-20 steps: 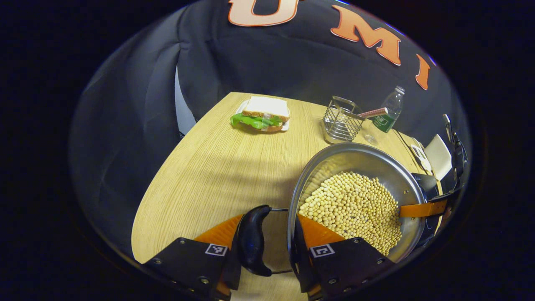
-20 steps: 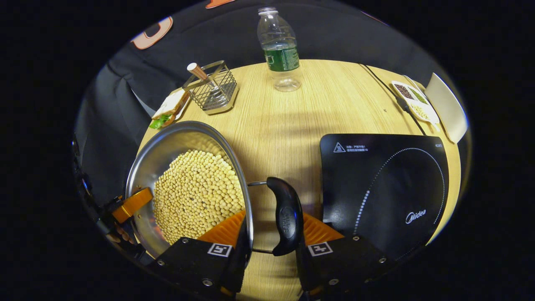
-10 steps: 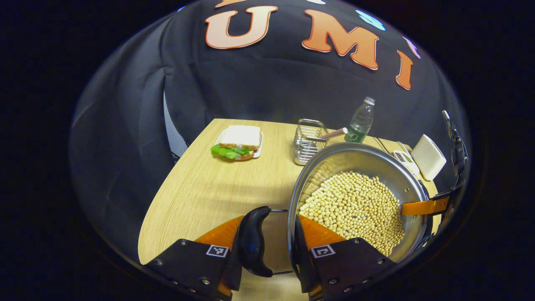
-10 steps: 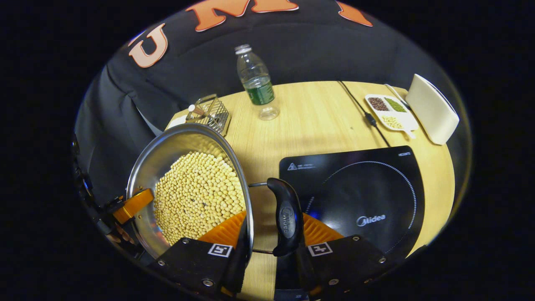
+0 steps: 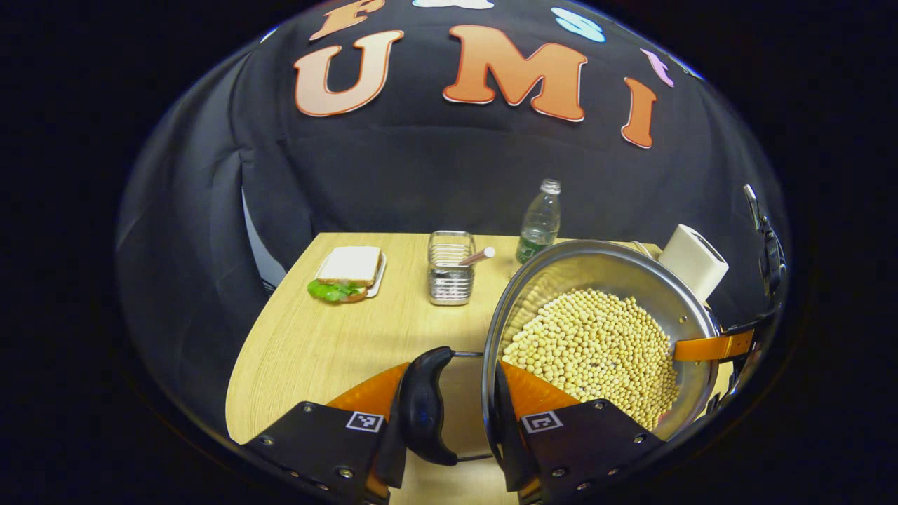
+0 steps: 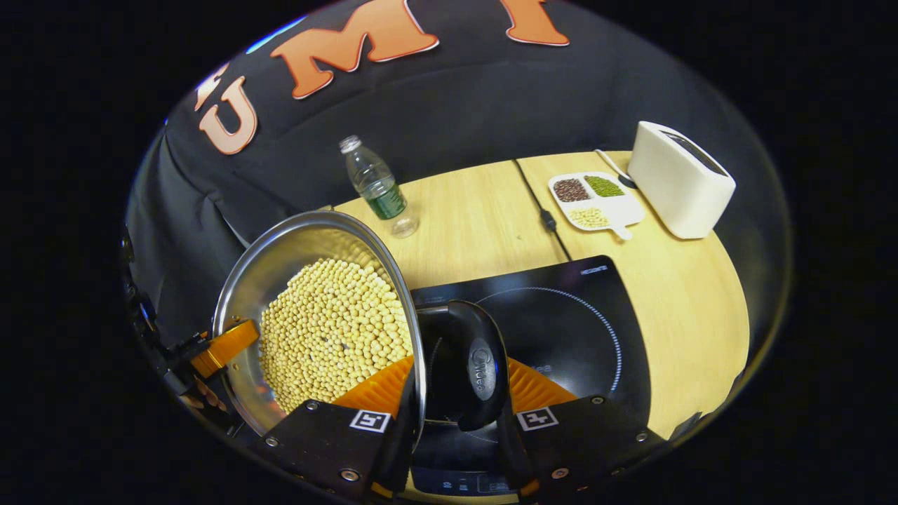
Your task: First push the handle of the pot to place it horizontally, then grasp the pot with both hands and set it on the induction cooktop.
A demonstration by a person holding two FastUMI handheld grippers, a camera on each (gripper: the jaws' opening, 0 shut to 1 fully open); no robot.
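1. Pot (image 5: pixel 596 330): round steel vessel holding pale round beans (image 5: pixel 589 351), held in the air between the two grippers. In the right gripper view the pot (image 6: pixel 295 259) hangs at the near left edge of the induction cooktop (image 6: pixel 561 322).
2. Left gripper (image 5: pixel 452 414): jaws closed across the pot's left side, one finger on the outer face of the black handle (image 5: pixel 423 407), the other inside the rim against the beans.
3. Right gripper (image 6: pixel 452 414): jaws closed across the pot's right side, one finger inside the rim, the other behind the black handle (image 6: pixel 477 372). In the left gripper view one of its fingers reaches over the pot's far rim (image 5: pixel 708 348).
4. Induction cooktop: flat black slab with a ring marked on it, lying on the tabletop (image 6: pixel 687 308) below the right handle. A cable (image 6: pixel 540 210) runs from its far edge toward the wall.
5. Toaster (image 6: pixel 679 179): white box, far right of the tabletop, just beside a white divided dish (image 6: pixel 596 200) with three lots of grains.
6. Water bottle (image 6: pixel 375 186): clear, upright, near the back edge, beyond the pot.
7. Wire basket (image 5: pixel 449 266): upright with a stick leaning out of it, in the left gripper view, left of the bottle.
8. Sandwich (image 5: pixel 347 272): white bread with green leaf, on a small plate, left of the basket.
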